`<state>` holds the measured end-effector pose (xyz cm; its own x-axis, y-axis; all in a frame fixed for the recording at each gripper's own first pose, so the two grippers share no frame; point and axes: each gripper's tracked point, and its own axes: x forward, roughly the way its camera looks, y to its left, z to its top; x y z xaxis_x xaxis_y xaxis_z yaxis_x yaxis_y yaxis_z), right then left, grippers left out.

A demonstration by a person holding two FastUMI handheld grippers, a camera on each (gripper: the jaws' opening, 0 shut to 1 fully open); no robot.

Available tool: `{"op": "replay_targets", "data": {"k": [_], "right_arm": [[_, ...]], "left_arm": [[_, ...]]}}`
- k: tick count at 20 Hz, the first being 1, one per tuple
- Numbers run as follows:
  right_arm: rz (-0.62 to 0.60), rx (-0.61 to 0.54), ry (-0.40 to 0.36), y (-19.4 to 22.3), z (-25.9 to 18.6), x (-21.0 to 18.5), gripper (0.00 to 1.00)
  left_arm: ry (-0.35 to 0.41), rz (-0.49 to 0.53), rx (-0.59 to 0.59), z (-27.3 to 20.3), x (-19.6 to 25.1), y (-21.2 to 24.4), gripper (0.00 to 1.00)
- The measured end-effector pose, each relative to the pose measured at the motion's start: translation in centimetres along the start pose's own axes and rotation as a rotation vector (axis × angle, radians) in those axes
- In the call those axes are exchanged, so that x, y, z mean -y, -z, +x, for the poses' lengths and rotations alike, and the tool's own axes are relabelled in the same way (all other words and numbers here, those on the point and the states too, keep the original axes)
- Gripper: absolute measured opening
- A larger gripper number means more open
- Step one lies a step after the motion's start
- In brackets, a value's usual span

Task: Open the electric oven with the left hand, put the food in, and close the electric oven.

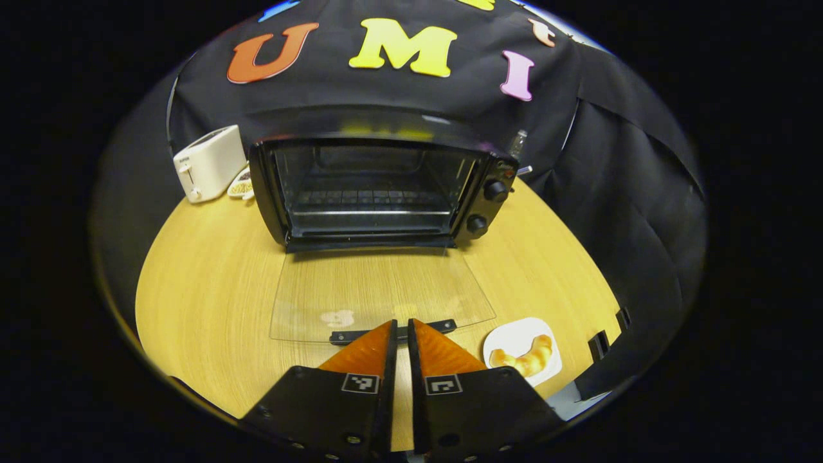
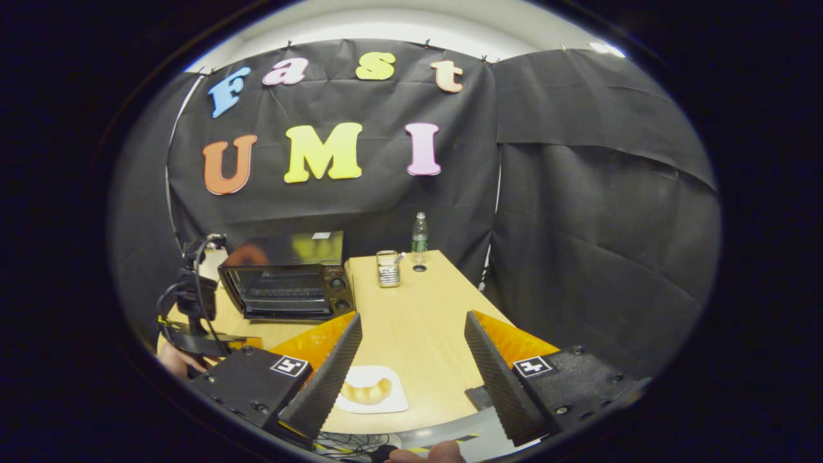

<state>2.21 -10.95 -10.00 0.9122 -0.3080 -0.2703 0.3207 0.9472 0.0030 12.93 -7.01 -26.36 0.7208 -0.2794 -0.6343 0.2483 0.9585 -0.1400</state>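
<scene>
With the oven [image 1: 379,190] at the table's [image 1: 206,302] back edge, its glass door [image 1: 379,292] lying flat, and your left gripper [image 1: 400,334] pinched narrow at the door handle [image 1: 393,332], lower your wide-open right gripper [image 2: 411,350] squarely over the croissant [image 2: 366,391] on its plate [image 2: 371,404] near the front edge.

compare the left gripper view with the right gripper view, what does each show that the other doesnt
Left gripper view alone: a white toaster left of the oven, a small dish beside it, and the glass oven door lying flat open, its handle at the tips of the left gripper, whose fingers are nearly closed.

Right gripper view alone: a water bottle, a glass jar, and the open right gripper.

Both: the electric oven, the wooden table, and the white plate with the croissant.
</scene>
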Motion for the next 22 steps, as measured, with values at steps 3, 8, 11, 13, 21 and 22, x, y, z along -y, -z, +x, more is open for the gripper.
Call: {"op": "replay_targets", "data": {"k": [3,8,11,13,21,22], "right_arm": [[0.01,-0.024,-0.014,1.1,-0.1,-1.0,0.99],[0.03,-0.082,-0.045,3.9,0.1,-2.8,1.0],[0.053,-0.134,-0.057,6.3,0.7,-3.7,1.0],[0.074,-0.175,-0.063,8.2,1.3,-4.3,1.0],[0.222,-0.368,-0.09,17.0,5.5,-6.2,0.97],[0.245,-0.385,-0.084,17.9,6.1,-6.2,0.97]], "left_arm": [[0.004,0.019,0.073,-3.2,-0.4,-1.1,0.48],[-0.052,0.016,0.154,-8.1,-3.1,-1.8,0.95],[-0.083,0.0,0.202,-10.9,-4.8,-2.3,0.95],[-0.087,-0.018,0.223,-12.2,-5.3,-2.9,0.95],[-0.117,-0.01,0.258,-16.4,-7.0,-3.9,0.95],[-0.127,-0.007,0.26,-16.8,-7.3,-4.0,0.95]]}}
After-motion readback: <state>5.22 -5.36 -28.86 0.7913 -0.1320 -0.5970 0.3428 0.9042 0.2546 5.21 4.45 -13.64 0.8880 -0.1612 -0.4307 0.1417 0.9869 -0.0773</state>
